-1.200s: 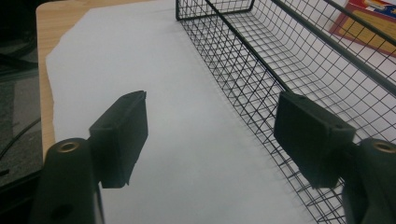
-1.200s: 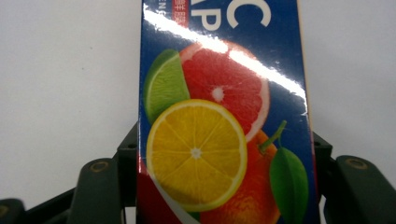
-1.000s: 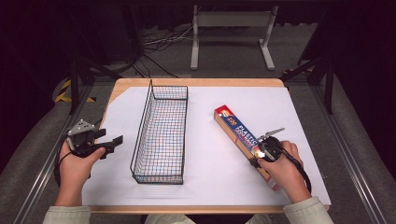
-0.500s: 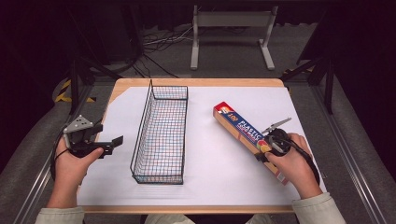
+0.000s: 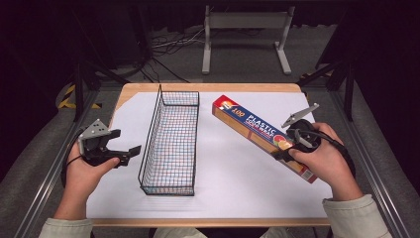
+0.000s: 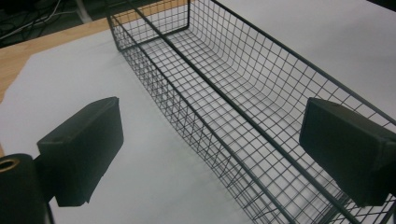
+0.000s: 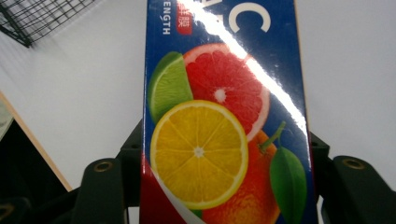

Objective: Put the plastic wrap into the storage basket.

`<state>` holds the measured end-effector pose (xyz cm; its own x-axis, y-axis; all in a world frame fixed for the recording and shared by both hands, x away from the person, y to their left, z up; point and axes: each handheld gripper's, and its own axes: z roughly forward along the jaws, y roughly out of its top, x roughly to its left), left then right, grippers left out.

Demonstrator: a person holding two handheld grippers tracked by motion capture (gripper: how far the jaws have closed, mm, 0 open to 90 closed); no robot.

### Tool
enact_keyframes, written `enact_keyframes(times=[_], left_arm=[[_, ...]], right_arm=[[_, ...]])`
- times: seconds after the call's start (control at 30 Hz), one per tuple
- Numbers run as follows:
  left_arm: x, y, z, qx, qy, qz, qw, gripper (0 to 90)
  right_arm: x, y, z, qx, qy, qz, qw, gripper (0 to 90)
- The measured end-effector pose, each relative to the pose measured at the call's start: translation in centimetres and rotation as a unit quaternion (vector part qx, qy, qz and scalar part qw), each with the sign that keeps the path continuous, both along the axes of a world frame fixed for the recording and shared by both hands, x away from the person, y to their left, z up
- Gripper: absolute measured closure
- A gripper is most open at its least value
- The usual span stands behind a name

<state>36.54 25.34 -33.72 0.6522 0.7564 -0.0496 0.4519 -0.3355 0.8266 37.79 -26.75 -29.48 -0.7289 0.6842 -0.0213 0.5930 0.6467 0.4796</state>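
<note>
A long blue and red plastic wrap box (image 5: 250, 124) with fruit pictures hangs tilted above the white sheet at the right. My right gripper (image 5: 289, 148) is shut on its near end. In the right gripper view the box (image 7: 224, 93) sits clamped between the two jaws of the right gripper (image 7: 224, 186). A black wire basket (image 5: 159, 124), long and empty, stands left of centre. My left gripper (image 5: 126, 141) hovers open just left of it. Its jaws have just been opening wide, then closing a little, with nothing between them. In the left gripper view the left gripper (image 6: 210, 154) faces the basket (image 6: 224, 93).
A white sheet (image 5: 237, 183) covers most of the wooden table (image 5: 143, 89). Metal rails run along both table sides. A grey stand (image 5: 245, 22) and cables lie on the floor beyond the far edge.
The right gripper has lifted the box off the sheet and raised it. The left gripper has risen a little, and its jaws stand wider than a second ago.
</note>
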Motion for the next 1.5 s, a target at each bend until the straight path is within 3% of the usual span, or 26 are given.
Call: enact_keyframes(times=[0.07,0.13,0.2,0.27,0.4,0.47,0.53,0.8,1.03,1.07,1.17,1.37,1.43,1.5], left_arm=[[0.1,-0.5,0.1,-0.002,-0.001,-0.016,0.9999,7.6],[0.2,-1.0,0.0,-0.019,0.013,-0.032,0.9992,7.7],[0.2,-1.3,0.1,-0.013,0.011,-0.038,0.9991,7.7],[0.2,-1.7,0.3,-0.003,0.01,-0.044,0.999,7.7],[0.1,-2.4,0.7,-0.001,0.001,-0.055,0.9985,7.5],[0.1,-2.7,0.9,-0.012,0.003,-0.066,0.9978,7.5],[0.1,-2.9,1.2,-0.026,0.002,-0.079,0.9965,7.6],[-0.1,-4.6,2.5,-0.012,-0.009,-0.117,0.9931,7.2],[-0.2,-5.5,3.2,-0.001,-0.021,-0.134,0.9908,6.6],[-0.2,-5.5,3.2,-0.001,-0.021,-0.134,0.9908,6.4],[-0.2,-6.0,3.5,-0.007,-0.023,-0.154,0.9878,6.2],[-0.5,-7.1,4.3,-0.003,-0.04,-0.187,0.9815,5.4],[-0.6,-7.4,4.5,0.003,-0.04,-0.194,0.9802,5.4],[-0.6,-7.7,4.7,0.004,-0.037,-0.201,0.9788,5.4]], right_arm=[[0.0,0.4,0.7,-0.002,-0.002,0.018,0.9998,40.4],[0.0,0.8,1.3,-0.003,0.003,0.035,0.9994,40.5],[-0.1,1.0,1.7,-0.004,0.005,0.041,0.9991,40.5],[-0.1,1.8,2.6,-0.014,-0.003,0.064,0.9978,40.4],[0.0,2.8,3.5,-0.016,-0.001,0.098,0.995,40.3],[0.1,3.4,3.9,-0.02,-0.004,0.116,0.9931,40.3],[0.2,4.0,4.2,-0.029,-0.005,0.133,0.9907,40.3],[0.7,6.2,4.6,-0.038,0.003,0.191,0.9808,40.3],[1.5,7.5,4.2,-0.045,0.003,0.245,0.9685,40.3],[1.5,7.5,4.2,-0.045,0.003,0.245,0.9685,40.3],[1.8,8.0,4.0,-0.043,0.007,0.274,0.9608,40.3],[2.2,8.8,3.7,-0.041,0.011,0.295,0.9547,40.3],[2.4,9.0,3.5,-0.039,0.008,0.306,0.9512,40.3],[2.4,9.1,3.4,-0.039,0.01,0.309,0.9503,40.3]])
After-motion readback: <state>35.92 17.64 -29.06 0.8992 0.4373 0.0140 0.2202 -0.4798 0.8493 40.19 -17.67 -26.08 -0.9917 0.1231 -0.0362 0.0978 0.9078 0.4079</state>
